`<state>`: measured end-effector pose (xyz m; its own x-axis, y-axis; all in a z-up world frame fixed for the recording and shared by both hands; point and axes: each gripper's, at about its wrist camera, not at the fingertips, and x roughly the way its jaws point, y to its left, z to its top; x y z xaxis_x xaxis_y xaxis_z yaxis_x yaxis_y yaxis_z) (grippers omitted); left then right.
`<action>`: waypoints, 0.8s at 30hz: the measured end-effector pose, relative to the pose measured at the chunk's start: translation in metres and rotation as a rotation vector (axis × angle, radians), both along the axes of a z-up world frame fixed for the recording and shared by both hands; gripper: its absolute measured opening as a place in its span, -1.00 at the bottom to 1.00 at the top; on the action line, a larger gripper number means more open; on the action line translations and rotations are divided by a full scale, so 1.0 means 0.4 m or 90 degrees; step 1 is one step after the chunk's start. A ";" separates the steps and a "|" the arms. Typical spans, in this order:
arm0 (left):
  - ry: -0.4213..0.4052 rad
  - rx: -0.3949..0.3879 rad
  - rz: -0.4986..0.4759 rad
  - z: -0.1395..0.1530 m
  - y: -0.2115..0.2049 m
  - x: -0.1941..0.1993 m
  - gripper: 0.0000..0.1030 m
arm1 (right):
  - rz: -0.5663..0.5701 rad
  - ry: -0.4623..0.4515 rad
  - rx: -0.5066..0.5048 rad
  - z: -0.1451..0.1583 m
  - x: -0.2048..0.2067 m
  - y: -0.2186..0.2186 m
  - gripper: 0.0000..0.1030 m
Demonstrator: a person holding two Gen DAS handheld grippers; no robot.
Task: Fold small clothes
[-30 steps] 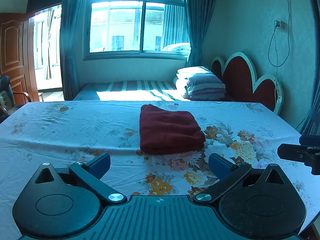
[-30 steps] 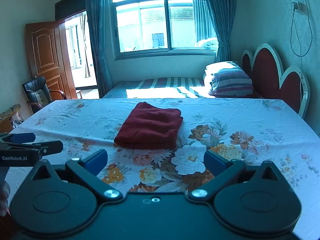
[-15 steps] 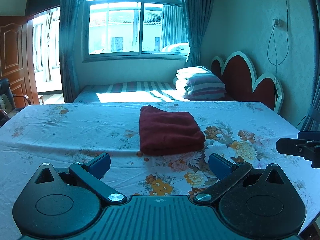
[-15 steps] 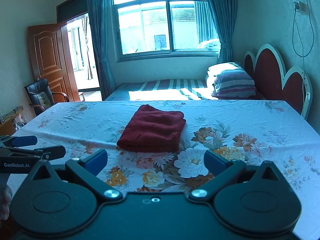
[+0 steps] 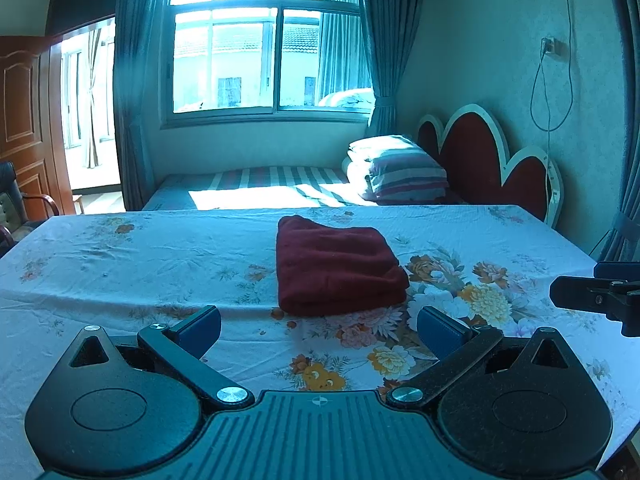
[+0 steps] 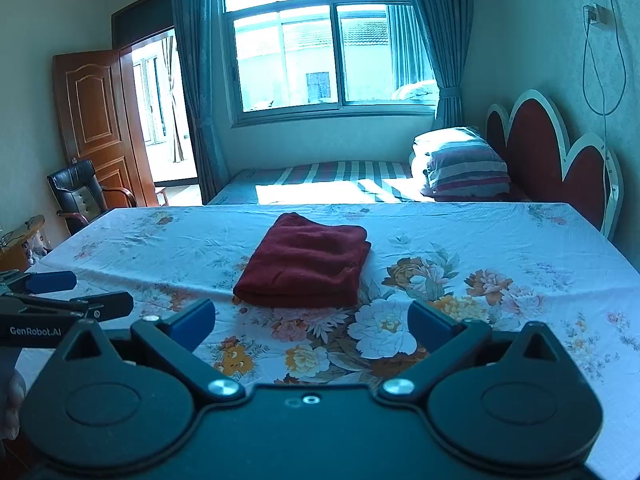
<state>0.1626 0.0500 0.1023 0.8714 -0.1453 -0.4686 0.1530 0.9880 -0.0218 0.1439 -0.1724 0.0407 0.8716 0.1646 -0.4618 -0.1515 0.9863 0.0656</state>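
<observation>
A dark red garment [image 5: 336, 264] lies folded into a neat rectangle on the flowered tablecloth [image 5: 140, 256]; it also shows in the right wrist view [image 6: 306, 262]. My left gripper [image 5: 318, 330] is open and empty, held back from the garment's near edge. My right gripper [image 6: 310, 326] is open and empty, also short of the garment. The right gripper's fingers [image 5: 592, 294] show at the right edge of the left wrist view, and the left gripper's fingers [image 6: 60, 300] at the left edge of the right wrist view.
Beyond the table stands a striped bed [image 5: 260, 184] with stacked pillows [image 5: 396, 170] and a red headboard [image 5: 488, 160]. A black chair [image 6: 78, 192] and a wooden door [image 6: 96, 116] are at the left. The table's far edge runs behind the garment.
Both grippers have drawn slightly up and back; the garment sits a little farther away. The garment has not moved and both grippers stay open.
</observation>
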 end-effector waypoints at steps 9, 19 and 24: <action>-0.003 0.000 0.005 0.000 0.008 -0.002 1.00 | 0.005 -0.001 -0.004 0.009 0.004 0.020 0.99; 0.002 -0.003 0.013 -0.006 0.013 0.000 1.00 | 0.013 0.001 -0.004 0.007 0.010 0.029 0.99; 0.001 -0.001 0.010 -0.004 0.011 0.002 1.00 | 0.011 0.002 0.000 0.005 0.010 0.028 0.99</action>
